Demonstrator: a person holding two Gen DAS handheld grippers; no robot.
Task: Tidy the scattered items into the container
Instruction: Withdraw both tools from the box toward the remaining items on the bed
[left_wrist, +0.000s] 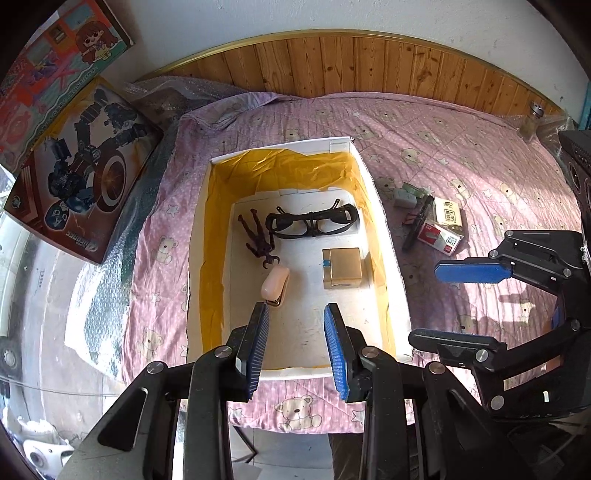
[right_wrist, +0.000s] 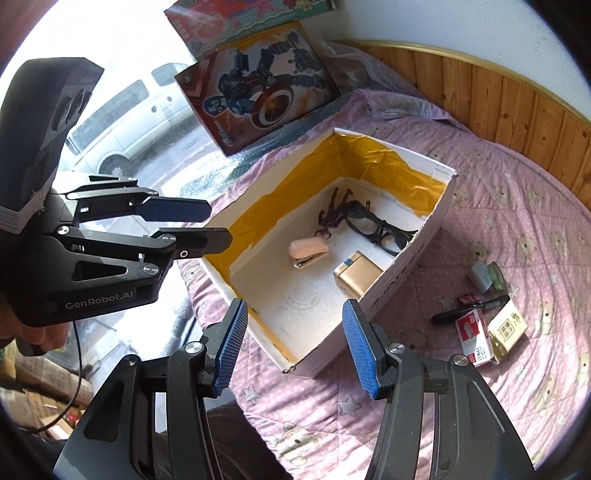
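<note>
A white cardboard box (left_wrist: 384, 236) (right_wrist: 424, 240) with yellow lining sits on the pink bedspread. Inside lie black glasses (left_wrist: 314, 223) (right_wrist: 384, 230), a dark figurine (left_wrist: 256, 236) (right_wrist: 332, 214), a pink stapler (left_wrist: 274, 282) (right_wrist: 308, 249) and a gold box (left_wrist: 341, 267) (right_wrist: 356, 275). Outside, to the box's right, lie a black marker (left_wrist: 417, 223) (right_wrist: 471, 308), a red-and-white packet (left_wrist: 439, 236) (right_wrist: 474, 338), a cream packet (left_wrist: 448, 212) (right_wrist: 508, 328) and a small white-green item (left_wrist: 406, 195) (right_wrist: 485, 275). My left gripper (left_wrist: 297, 314) (right_wrist: 201, 223) is open over the box's near end. My right gripper (right_wrist: 295, 317) (left_wrist: 458, 306) is open, empty, beside the box.
Two toy boxes (left_wrist: 81, 173) (right_wrist: 258, 99) lean at the left by bubble wrap (left_wrist: 107, 295). A wooden headboard (left_wrist: 351, 62) runs along the back. A small jar (left_wrist: 532, 122) stands at the far right corner. Bare bedspread (right_wrist: 498, 206) lies right of the box.
</note>
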